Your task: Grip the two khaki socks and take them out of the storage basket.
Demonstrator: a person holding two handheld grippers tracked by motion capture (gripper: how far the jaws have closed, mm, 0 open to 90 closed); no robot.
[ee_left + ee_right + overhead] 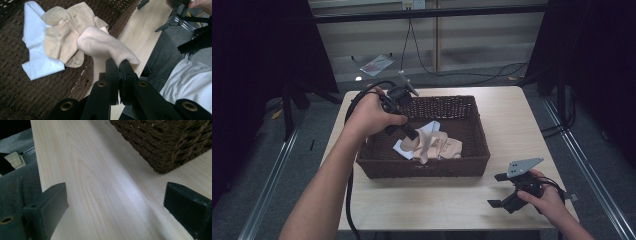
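The left tool point(119, 65) is closed on a pale pink sock point(105, 46); its two black jaws pinch one edge of the fabric and hold the sock above the wicker basket point(472, 162), over the basket's near side. Inside the basket lie a tan sock point(63, 37) and a white cloth point(35, 53), touching each other – the tan one partly covers the white one. The right tool point(501, 190) rests low over the near right corner of the desk point(512, 125), well apart from the basket; its jaws stand wide open with nothing between them. The desk is of light wood with a visible grain; around it is a grey floor point(292, 150), dark curtains stand at both sides, and black cables point(452, 75) run on the floor behind.
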